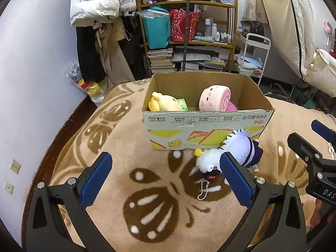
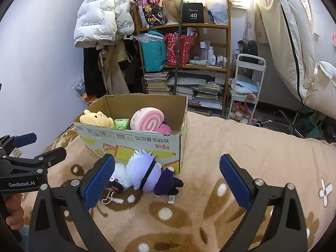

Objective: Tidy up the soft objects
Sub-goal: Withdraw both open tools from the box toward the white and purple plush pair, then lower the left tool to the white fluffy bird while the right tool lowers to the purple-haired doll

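An open cardboard box stands on a beige patterned blanket. Inside it lie a yellow plush, a pink swirl plush and a small green packet. Against the box's front lie a white-haired doll in dark clothes and a white fluffy keychain plush with a bead chain. My left gripper is open, just short of the fluffy plush, with nothing between its fingers. My right gripper is open wide, and the doll lies beyond its left finger.
The blanket covers a bed that meets the wall on the left. Behind the box stand a cluttered wooden shelf, hanging coats and a small white cart. Each gripper shows at the edge of the other's view.
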A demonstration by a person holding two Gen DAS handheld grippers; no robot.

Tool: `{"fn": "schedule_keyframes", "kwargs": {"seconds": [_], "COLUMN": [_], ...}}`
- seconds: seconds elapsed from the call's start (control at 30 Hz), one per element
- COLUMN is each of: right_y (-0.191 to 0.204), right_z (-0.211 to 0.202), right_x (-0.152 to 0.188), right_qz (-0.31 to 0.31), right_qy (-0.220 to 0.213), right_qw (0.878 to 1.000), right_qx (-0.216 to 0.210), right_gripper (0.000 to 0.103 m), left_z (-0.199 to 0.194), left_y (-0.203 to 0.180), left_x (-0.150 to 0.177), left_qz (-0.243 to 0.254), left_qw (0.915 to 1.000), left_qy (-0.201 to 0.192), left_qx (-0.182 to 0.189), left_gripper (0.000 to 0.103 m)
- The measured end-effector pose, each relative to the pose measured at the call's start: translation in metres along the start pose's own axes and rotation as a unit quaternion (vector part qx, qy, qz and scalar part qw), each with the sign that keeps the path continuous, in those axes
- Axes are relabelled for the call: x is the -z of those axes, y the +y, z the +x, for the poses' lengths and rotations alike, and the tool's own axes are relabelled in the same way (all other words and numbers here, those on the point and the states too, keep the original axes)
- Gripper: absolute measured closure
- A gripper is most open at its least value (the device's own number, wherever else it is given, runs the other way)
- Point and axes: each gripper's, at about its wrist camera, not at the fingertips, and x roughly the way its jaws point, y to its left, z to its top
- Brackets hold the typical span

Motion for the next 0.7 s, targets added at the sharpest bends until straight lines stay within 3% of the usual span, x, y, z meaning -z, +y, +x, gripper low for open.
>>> {"fn": "schedule_keyframes", "kwargs": {"seconds": [0.7], "right_y": [-0.006], "right_z": [0.063], "right_x": [0.006], "right_qz": [0.015], "right_qy": [0.040], "right_qw": [0.999], "right_qx": [-0.011], "right_gripper": [0.000], "left_z": [0.064], "left_y": [-0.007], "left_x": [0.003], "left_qz": [-0.004], "left_qw": [0.9990], "left_qy": [0.040], "left_qx": [0.021], "left_gripper": [0.002]}}
